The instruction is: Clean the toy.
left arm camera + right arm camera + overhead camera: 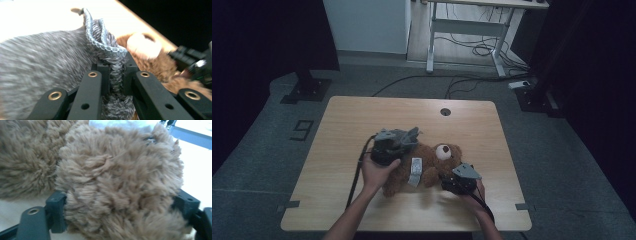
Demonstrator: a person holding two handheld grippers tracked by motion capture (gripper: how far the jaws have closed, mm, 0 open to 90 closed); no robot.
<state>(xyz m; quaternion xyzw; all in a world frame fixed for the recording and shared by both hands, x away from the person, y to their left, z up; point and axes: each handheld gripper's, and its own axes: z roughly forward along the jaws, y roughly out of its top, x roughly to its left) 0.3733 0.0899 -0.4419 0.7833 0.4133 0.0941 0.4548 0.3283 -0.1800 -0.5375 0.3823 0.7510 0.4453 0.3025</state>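
Observation:
A brown teddy bear (443, 152) lies on its back in the middle of the wooden table (362, 115), a white tag (416, 170) on its belly. My left gripper (408, 140) hovers over the bear's left side, shut on a fold of grey knitted garment (50, 62). The garment's ribbed edge (105, 42) stands up above the jaws of the left gripper (115, 72). At the bear's lower right, my right gripper (446, 182) has its jaws wide, one on each side of a furry limb (115, 175); the fur looks unsqueezed between the jaws of the right gripper (120, 202).
A round cable hole (445, 111) sits near the table's far edge. Bare wood lies to the left, far side and front of the bear. Beyond the table, cables (472, 50) trail on the floor under a white desk frame (462, 25).

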